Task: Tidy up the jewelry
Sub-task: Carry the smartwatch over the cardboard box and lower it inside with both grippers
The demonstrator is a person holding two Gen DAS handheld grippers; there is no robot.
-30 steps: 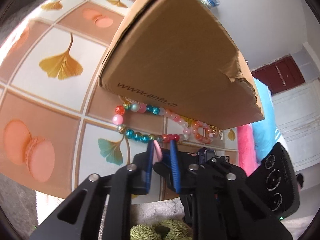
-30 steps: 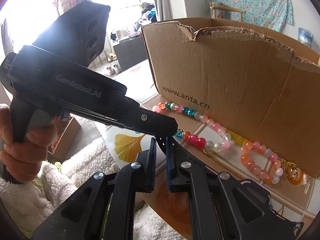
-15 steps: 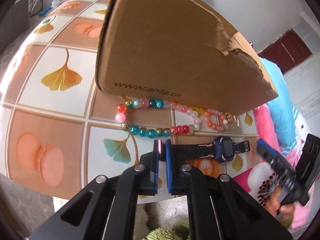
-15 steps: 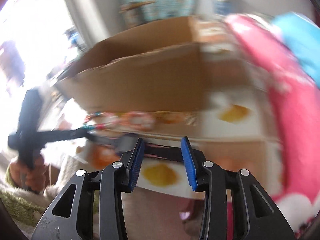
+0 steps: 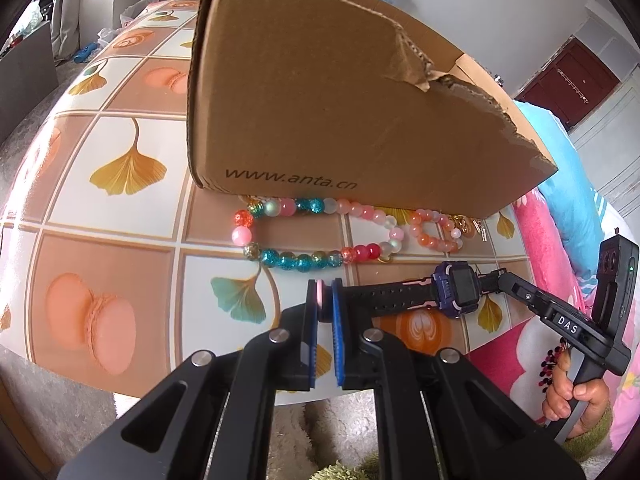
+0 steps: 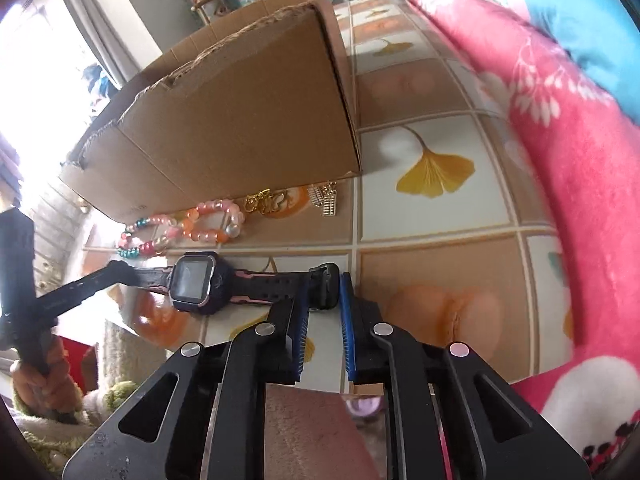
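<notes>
A black and purple watch (image 5: 458,290) with a pink-trimmed strap is stretched above the table's front edge. My left gripper (image 5: 325,300) is shut on one strap end. My right gripper (image 6: 323,294) has the other strap end, with the buckle, between its blue pads; its jaws stand slightly apart around it. The watch face also shows in the right wrist view (image 6: 196,282). A long colourful bead bracelet (image 5: 304,236), a small orange-pink bead bracelet (image 5: 436,232) and gold pieces (image 6: 268,200) lie along the foot of a cardboard box (image 5: 320,100).
The tablecloth (image 5: 120,168) has ginkgo-leaf and macaron tiles. A pink and blue blanket (image 6: 560,120) lies along the table's right side. A gold clip (image 6: 326,200) lies near the box corner. Fuzzy fabric lies below the table edge.
My right gripper swung from beside the left one to the watch's far strap end and closed around it. My left gripper kept its hold and drew back, and the watch is now stretched out.
</notes>
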